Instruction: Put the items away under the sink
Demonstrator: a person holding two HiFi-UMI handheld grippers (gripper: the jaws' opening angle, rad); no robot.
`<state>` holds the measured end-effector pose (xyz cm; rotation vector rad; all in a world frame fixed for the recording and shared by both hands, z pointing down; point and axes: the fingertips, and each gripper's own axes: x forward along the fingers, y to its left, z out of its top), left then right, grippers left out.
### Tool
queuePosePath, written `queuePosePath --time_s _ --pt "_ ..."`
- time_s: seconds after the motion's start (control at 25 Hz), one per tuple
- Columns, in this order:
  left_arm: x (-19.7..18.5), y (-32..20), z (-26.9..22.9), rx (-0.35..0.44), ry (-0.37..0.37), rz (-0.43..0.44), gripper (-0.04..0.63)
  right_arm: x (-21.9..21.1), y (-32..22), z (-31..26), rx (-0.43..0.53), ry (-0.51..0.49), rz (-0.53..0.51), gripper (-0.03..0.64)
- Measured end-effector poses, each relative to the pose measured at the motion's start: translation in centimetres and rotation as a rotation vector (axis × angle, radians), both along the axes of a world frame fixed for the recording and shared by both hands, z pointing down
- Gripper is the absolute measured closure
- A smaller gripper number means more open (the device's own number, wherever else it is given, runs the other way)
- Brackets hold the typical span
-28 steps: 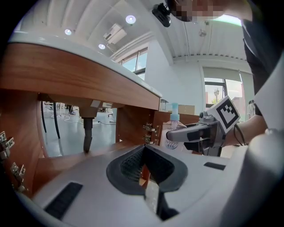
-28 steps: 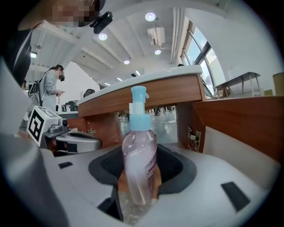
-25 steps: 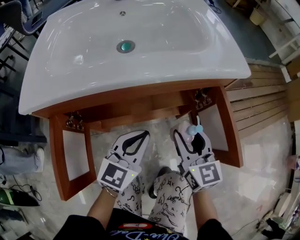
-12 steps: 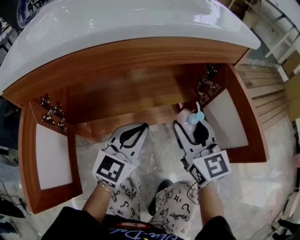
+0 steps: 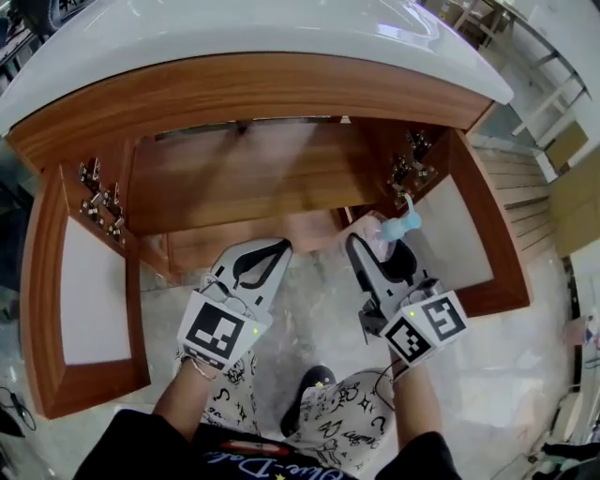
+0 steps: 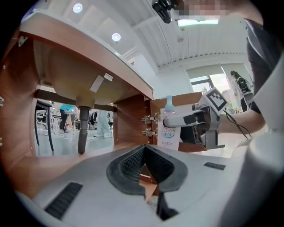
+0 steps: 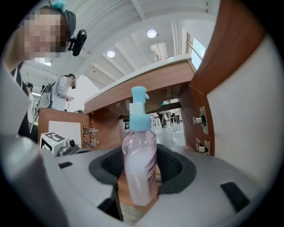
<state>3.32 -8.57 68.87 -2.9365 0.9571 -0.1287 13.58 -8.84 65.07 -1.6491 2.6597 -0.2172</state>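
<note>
A clear pump bottle of pinkish liquid with a light blue pump stands upright between my right gripper's jaws, which are shut on its body. In the head view the bottle is just in front of the open wooden cabinet under the white sink, near the cabinet's right side. My left gripper hovers beside it at the left, shut and holding nothing. The left gripper view shows its pads meeting, with the bottle off to the right.
Both cabinet doors stand open: the left door and the right door, with hinges inside. A drain pipe hangs from the basin. The person's patterned trouser legs and a shoe are below on the marble floor.
Both grippers have come down in front of the cabinet, with the bottle still held. The view has dropped, so the cabinet's inside shows instead of the basin's top.
</note>
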Motion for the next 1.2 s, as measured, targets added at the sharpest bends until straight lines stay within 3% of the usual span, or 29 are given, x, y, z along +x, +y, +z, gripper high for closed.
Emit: queuePosePath --time_s 0.16,0.32,0.64,1.04,1.2 --pt "-1.1 0.3 0.1 0.007 -0.004 -0.01 0.588 -1.2 0.1 -0.6 0.022 0.085 -0.01 0.402" --pt "-1.8 0.6 0.4 0.004 -0.015 -0.006 0.588 -1.6 0.3 -1.2 0.018 0.036 -0.009 0.402" --pt "-1.5 0.3 0.6 0.013 -0.006 -0.016 0.588 -1.2 -0.2 -1.1 0.019 0.08 0.013 0.402" --pt "-1.5 0.7 0.6 -0.004 -0.003 -0.043 0.588 -1.5 -2.2 -2.5 0.063 0.053 0.006 0.402" --pt "-1.3 1.0 0.5 0.002 -0.006 -0.029 0.588 -0.7 -4.4 -3.3 0.094 0.037 0.08 0.402"
